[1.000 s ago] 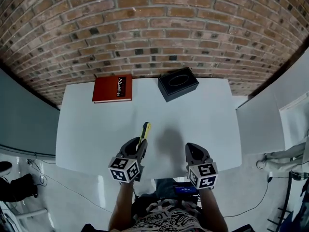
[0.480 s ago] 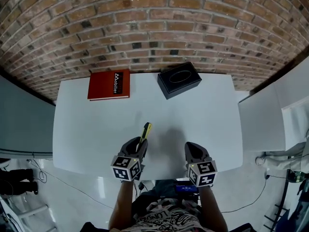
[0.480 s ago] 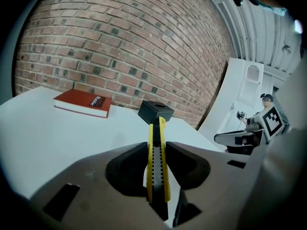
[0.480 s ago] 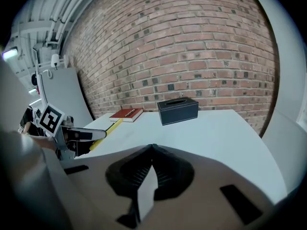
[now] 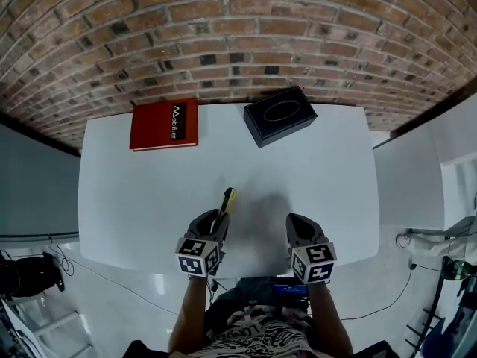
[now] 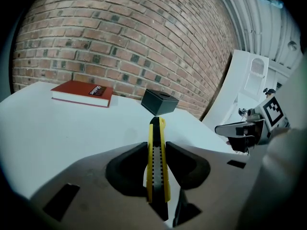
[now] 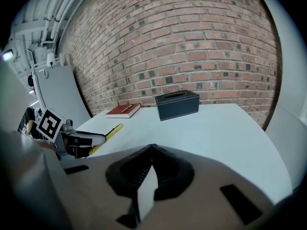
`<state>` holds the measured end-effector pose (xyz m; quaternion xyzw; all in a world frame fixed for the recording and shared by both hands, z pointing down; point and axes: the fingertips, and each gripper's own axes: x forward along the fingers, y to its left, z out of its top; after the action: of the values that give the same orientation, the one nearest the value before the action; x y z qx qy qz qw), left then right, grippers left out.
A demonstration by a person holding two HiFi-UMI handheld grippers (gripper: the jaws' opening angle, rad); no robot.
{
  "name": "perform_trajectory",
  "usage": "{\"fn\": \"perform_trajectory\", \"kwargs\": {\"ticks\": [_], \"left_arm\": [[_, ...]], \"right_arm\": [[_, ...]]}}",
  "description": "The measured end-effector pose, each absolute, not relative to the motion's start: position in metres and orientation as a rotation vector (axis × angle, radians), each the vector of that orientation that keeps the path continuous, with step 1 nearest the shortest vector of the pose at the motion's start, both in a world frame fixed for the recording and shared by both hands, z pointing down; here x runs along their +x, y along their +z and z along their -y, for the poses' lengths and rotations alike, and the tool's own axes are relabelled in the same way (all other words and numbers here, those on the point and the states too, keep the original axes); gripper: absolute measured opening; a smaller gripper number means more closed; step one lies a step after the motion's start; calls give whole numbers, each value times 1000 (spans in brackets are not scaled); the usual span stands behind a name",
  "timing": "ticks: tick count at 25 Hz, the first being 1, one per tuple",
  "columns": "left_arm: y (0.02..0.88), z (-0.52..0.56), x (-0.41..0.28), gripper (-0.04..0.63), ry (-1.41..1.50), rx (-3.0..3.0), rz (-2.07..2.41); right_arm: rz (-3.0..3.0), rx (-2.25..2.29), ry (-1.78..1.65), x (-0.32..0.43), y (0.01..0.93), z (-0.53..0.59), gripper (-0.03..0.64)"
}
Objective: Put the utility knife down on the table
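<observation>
A yellow and black utility knife (image 6: pixel 156 157) is clamped between the jaws of my left gripper (image 6: pixel 156 150), its tip pointing away over the white table (image 5: pixel 149 200). In the head view the left gripper (image 5: pixel 216 221) hovers at the table's near edge, the utility knife (image 5: pixel 224 202) sticking out ahead of it. Whether the knife touches the table I cannot tell. My right gripper (image 5: pixel 297 228) is beside it at the near edge, shut and empty. In the right gripper view its jaws meet at the right gripper (image 7: pixel 151 147), and the utility knife (image 7: pixel 109 133) shows at left.
A red book (image 5: pixel 165 124) lies at the table's far left, with a black tissue box (image 5: pixel 279 115) at the far middle. A brick wall (image 5: pixel 238 36) runs behind the table. A grey panel (image 5: pixel 30 185) stands to the left and a white one (image 5: pixel 417 185) to the right.
The head view has shifted a little, so the table sits slightly higher in it. Both grippers hold about the same place, the knife still in the left one.
</observation>
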<state>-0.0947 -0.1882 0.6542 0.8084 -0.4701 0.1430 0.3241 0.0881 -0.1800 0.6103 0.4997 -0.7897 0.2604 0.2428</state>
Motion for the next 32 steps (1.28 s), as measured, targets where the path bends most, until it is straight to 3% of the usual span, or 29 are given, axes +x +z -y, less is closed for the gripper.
{"fn": "perform_trajectory", "kwargs": {"ticks": [32], "left_arm": [[717,200,-94,123,719,2073,1243]], "right_arm": [[2112,1281,749,73,638,213,0]]}}
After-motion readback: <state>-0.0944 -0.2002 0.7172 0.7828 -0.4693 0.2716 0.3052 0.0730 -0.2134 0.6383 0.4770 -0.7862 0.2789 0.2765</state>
